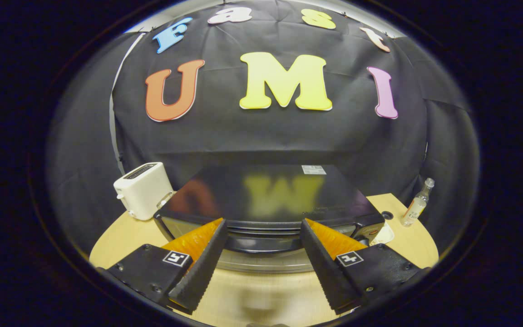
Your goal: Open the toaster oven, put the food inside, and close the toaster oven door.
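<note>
Table (120, 236) — a pale wood top, rounded at the far side, bears everything below.

Oven (268, 200) — black, glossy on its flat roof, it stands in the middle of the table and is the largest body on it. I look down and forward across its roof from just above its front edge. Its door (263, 243) faces me; the dark upper rim and a lighter, curved band beneath it lie between my fingers. Whether the door is ajar or shut I cannot tell from this angle. A small white label sits at the roof's far right corner.

My gripper (263, 245) — held level and square to the oven's front, pointing straight at it. My two fingers (200, 268) are spread wide apart, one to each side of the door's middle, their ribbed black pads turned inward and orange backs outward. The tips end at or just short of the door's top edge; I cannot tell whether they touch it. Nothing is pressed between them.

Toaster (143, 190) — white, upright, just beside the oven's left rear corner.

Bottle (417, 203) — clear, small, upright near the table's right rim, well apart from the oven.
</note>
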{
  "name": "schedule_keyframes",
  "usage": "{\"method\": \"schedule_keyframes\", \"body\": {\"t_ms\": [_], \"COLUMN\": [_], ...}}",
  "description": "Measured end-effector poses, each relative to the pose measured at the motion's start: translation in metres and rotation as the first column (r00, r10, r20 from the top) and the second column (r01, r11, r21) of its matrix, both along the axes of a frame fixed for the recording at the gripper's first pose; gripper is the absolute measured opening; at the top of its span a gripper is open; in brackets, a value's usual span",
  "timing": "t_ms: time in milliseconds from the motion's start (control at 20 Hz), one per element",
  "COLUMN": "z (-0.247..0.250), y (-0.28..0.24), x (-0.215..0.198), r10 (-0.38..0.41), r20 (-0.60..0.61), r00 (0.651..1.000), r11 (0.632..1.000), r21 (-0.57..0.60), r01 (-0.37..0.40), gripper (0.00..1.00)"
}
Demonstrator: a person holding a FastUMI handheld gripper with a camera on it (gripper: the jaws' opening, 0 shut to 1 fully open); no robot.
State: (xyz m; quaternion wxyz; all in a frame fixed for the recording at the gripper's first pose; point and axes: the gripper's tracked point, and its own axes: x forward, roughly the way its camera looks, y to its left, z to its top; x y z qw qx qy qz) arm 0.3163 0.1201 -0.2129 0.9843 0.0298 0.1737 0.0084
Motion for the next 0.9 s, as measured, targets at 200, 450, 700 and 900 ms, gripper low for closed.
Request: {"method": "schedule_keyframes", "body": {"t_ms": [200,450,700,900], "z": [-0.003,-0.016,-0.037,-0.062], "y": [0.001,0.001,0.001,0.003], "x": [-0.016,-0.045,-0.081,-0.108], "r10": [0.007,0.009,0.013,0.012], "r20": [-0.015,-0.031,-0.050,-0.080], "r00": [1.000,0.999,0.999,0.997], "r11": [1.000,1.000,1.000,1.000], "r21": [-0.006,0.001,-0.010,-0.026], "r01": [-0.007,-0.009,-0.013,-0.014], "gripper": [1.00,1.00,1.00,1.00]}}
